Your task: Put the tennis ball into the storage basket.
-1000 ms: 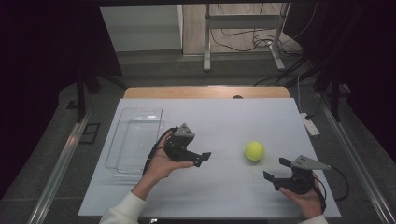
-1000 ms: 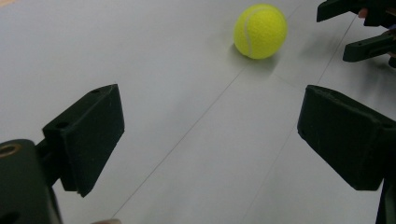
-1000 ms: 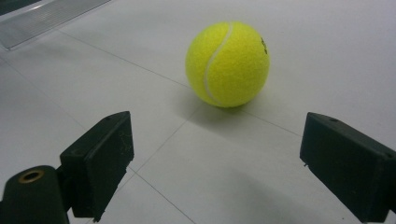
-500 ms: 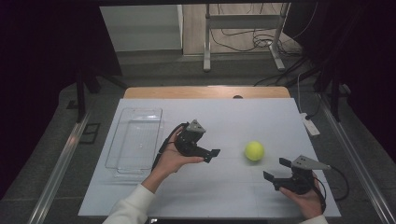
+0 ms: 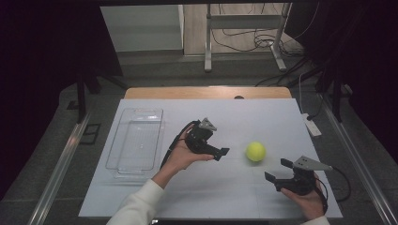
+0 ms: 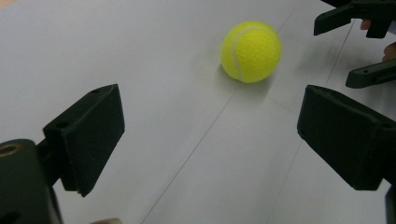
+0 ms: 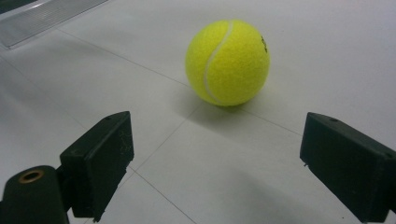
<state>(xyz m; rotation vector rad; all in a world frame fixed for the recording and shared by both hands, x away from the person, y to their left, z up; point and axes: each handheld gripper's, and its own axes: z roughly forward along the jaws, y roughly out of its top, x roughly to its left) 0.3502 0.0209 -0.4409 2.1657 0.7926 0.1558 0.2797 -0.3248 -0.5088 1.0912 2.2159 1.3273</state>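
Note:
A yellow tennis ball [image 5: 256,151] rests on the white table sheet, right of centre. My left gripper [image 5: 218,149] hovers just left of the ball, open, its jaws pointing at it. In the left gripper view the ball [image 6: 251,51] lies ahead, beyond the wide-apart jaws of my left gripper [image 6: 210,135]. My right gripper [image 5: 278,169] sits near the front right, also open, a short way from the ball. In the right gripper view the ball [image 7: 227,62] lies ahead of its empty jaws [image 7: 224,163]. The right gripper [image 6: 355,46] also shows at the top right of the left gripper view.
A clear plastic tray [image 5: 136,140] lies empty at the left of the sheet; its corner [image 7: 42,16] shows in the right gripper view. A small white device [image 5: 311,125] lies by the table's right edge. The wooden far edge [image 5: 206,92] borders the sheet.
My left gripper has moved right across the table, closing in on the ball. The right gripper and the ball have stayed in place.

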